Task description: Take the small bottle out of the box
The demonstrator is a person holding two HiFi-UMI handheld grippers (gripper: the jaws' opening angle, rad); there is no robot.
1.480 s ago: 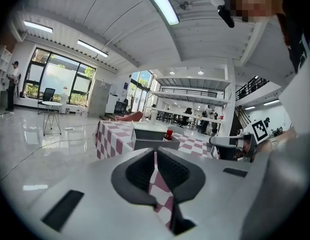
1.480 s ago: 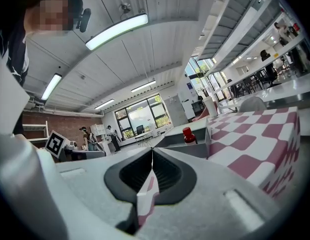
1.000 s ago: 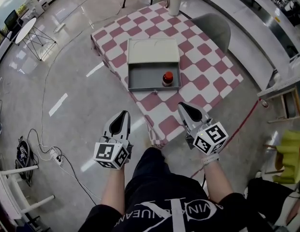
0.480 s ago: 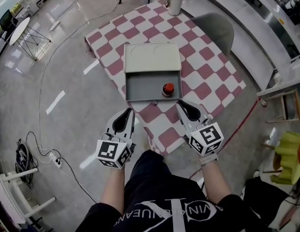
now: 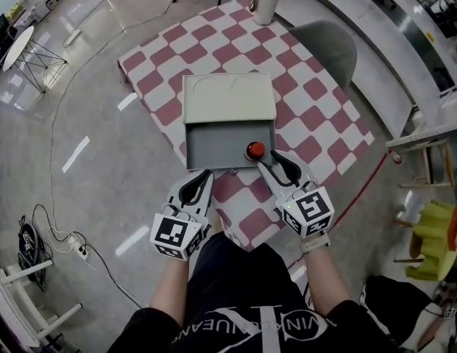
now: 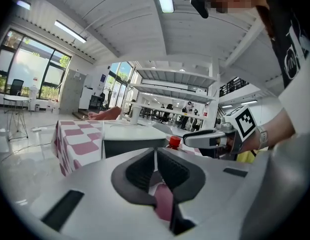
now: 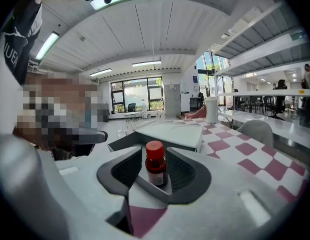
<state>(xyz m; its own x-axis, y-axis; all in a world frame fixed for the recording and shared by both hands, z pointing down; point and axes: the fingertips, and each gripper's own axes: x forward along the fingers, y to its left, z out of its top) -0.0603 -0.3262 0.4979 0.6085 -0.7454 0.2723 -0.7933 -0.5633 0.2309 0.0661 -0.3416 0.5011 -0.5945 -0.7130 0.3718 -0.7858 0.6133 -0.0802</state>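
A small dark bottle with a red cap (image 5: 254, 151) stands in the front right corner of the open grey box (image 5: 213, 147), whose cream lid (image 5: 228, 98) lies folded back. My right gripper (image 5: 276, 165) sits just in front of the bottle. Its jaws are opening, and in the right gripper view the bottle (image 7: 155, 164) stands upright between the tips (image 7: 155, 152) with neither pad touching it. My left gripper (image 5: 202, 180) hovers at the table's near edge, left of the box front, shut and empty (image 6: 155, 156). The left gripper view also shows the bottle's cap (image 6: 174, 142) and the right gripper (image 6: 207, 138).
The box rests on a red-and-white checked tablecloth (image 5: 316, 116). A white lidded jug (image 5: 266, 0) stands at the table's far edge. A grey chair (image 5: 327, 43) is at the right side. Cables and a power strip (image 5: 75, 250) lie on the floor at left.
The person has stepped closer to the table, and both grippers have moved forward. The right gripper's tips now reach the box front beside the bottle, and its jaws stand wider apart.
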